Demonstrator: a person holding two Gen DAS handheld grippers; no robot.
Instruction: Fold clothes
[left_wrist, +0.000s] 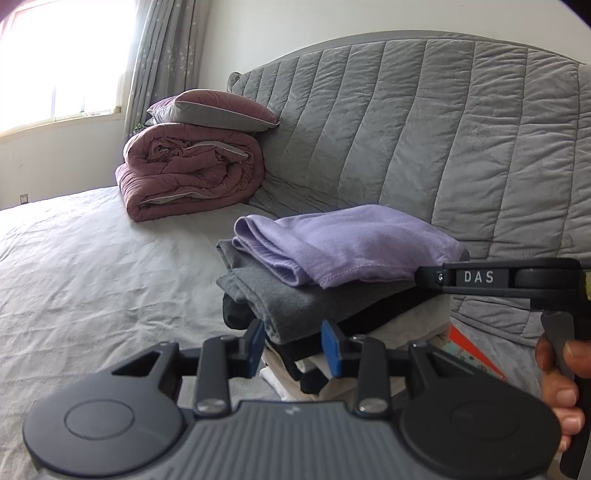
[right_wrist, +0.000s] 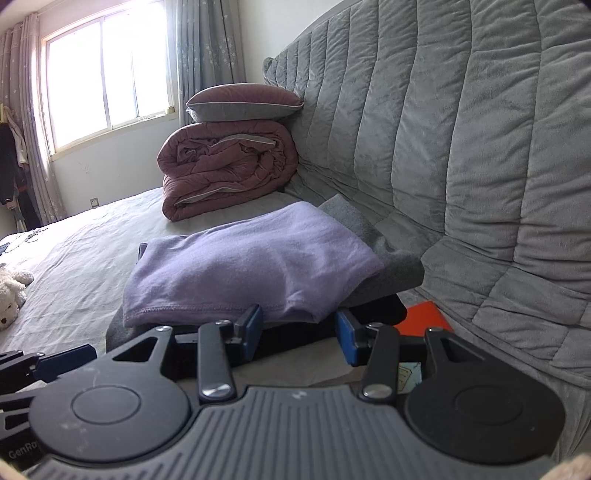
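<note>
Your left gripper (left_wrist: 293, 345) stands with its blue pads apart, nothing between them, levelled at the lower layers of the clothes stack (left_wrist: 325, 314) in the centre of its frame. Your right gripper (right_wrist: 301, 334) is likewise spread and holds nothing; its pads sit just short of the near hem of the lilac garment (right_wrist: 251, 269), which lies folded on top of the stack.

The stack rests on the bed (left_wrist: 92, 266), close against the quilted grey headboard (left_wrist: 424, 129), the likely reason for building it there being that the backing keeps it from toppling. The grey garment (left_wrist: 295, 295) directly under the lilac one overhangs the darker and paler layers beneath it, so the pile is not square. Whether the lilac piece has just been laid down or is about to be lifted cannot be settled here.

Room to move: the sheet is open toward the left of both frames. The headboard closes the right side, and an orange item (right_wrist: 424, 317) lies wedged at its foot. The rolled maroon quilt (left_wrist: 192, 170) stands well apart behind the stack.
</note>
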